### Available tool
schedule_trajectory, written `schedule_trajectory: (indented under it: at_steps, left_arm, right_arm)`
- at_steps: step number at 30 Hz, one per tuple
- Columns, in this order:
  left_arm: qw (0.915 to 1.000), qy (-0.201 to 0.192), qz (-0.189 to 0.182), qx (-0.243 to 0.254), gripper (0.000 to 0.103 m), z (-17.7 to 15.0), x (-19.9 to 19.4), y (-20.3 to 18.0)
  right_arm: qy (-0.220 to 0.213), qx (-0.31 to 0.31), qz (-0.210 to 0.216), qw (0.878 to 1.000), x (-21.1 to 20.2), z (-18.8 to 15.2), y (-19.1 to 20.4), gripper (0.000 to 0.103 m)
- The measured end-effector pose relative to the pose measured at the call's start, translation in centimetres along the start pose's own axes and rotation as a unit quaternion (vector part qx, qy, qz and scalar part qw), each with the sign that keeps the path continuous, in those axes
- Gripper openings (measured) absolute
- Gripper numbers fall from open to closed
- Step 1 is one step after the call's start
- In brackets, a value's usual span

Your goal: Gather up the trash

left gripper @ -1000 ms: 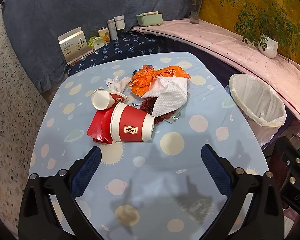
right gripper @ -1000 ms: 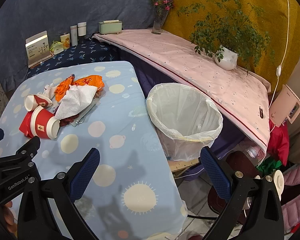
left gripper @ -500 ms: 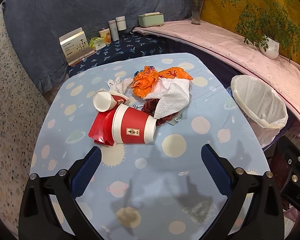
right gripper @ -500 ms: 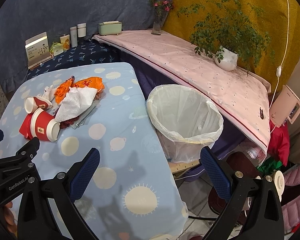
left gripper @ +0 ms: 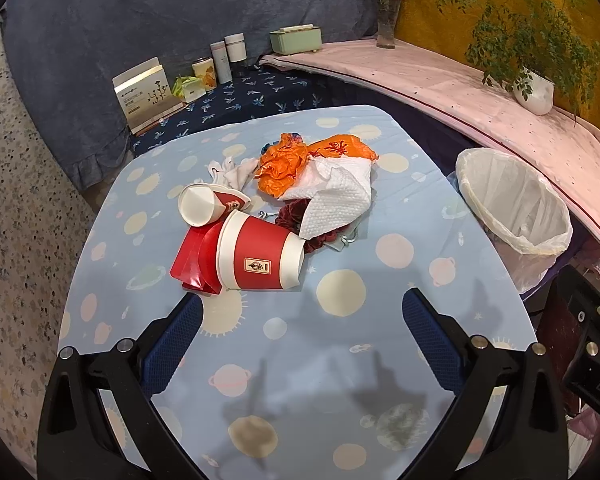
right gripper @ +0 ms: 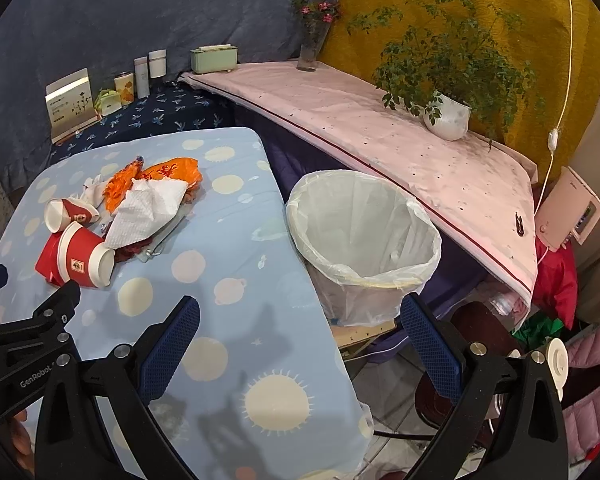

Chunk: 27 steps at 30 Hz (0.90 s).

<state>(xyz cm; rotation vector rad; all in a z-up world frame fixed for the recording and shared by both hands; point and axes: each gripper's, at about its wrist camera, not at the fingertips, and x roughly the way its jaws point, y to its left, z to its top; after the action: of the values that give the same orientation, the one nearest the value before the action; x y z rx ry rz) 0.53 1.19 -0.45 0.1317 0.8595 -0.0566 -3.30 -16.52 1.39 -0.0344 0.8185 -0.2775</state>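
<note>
A pile of trash lies mid-table: a large red paper cup point(left gripper: 260, 258) on its side on a red wrapper point(left gripper: 190, 258), a small red cup point(left gripper: 204, 204), a white paper towel point(left gripper: 336, 196), an orange plastic bag point(left gripper: 296, 160) and a dark red scrunchie point(left gripper: 290, 214). The pile also shows in the right wrist view, with the large cup point(right gripper: 82, 256) and towel point(right gripper: 146, 210). My left gripper point(left gripper: 300, 312) is open and empty, just short of the large cup. My right gripper point(right gripper: 300, 320) is open and empty, near the table's right edge beside the white-lined trash bin point(right gripper: 364, 240).
The bin point(left gripper: 516, 204) stands off the table's right side. A pink-covered shelf point(right gripper: 380, 128) behind it holds a potted plant point(right gripper: 448, 116) and a flower vase point(right gripper: 310, 50). Boxes and jars point(left gripper: 220, 60) stand on a dark blue surface behind the table point(left gripper: 340, 360).
The left gripper has pulled back a little and tilted, so the trash pile sits slightly higher in its view. The right gripper has shifted slightly. Both stayed open.
</note>
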Motion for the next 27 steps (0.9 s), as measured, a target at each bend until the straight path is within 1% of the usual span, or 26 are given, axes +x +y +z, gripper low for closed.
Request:
schedule_trajectory:
  at_steps: [13, 21, 27]
  left_arm:
    - [1.0, -0.002, 0.001, -0.001, 0.095, -0.15, -0.05, -0.11]
    - [1.0, -0.003, 0.001, -0.002, 0.095, -0.15, -0.03, -0.1]
    - [0.9999, -0.005, -0.007, -0.007, 0.095, -0.34, 0.0, 0.63]
  right_arm:
    - [-0.001, 0.002, -0.001, 1.0, -0.06, -0.04, -0.12, 0.096]
    - [-0.009, 0.006, -0.004, 1.0, -0.53, -0.04, 0.06, 0.096]
    - [-0.018, 0.014, -0.003, 1.0, -0.77, 0.12, 0.37, 0.096]
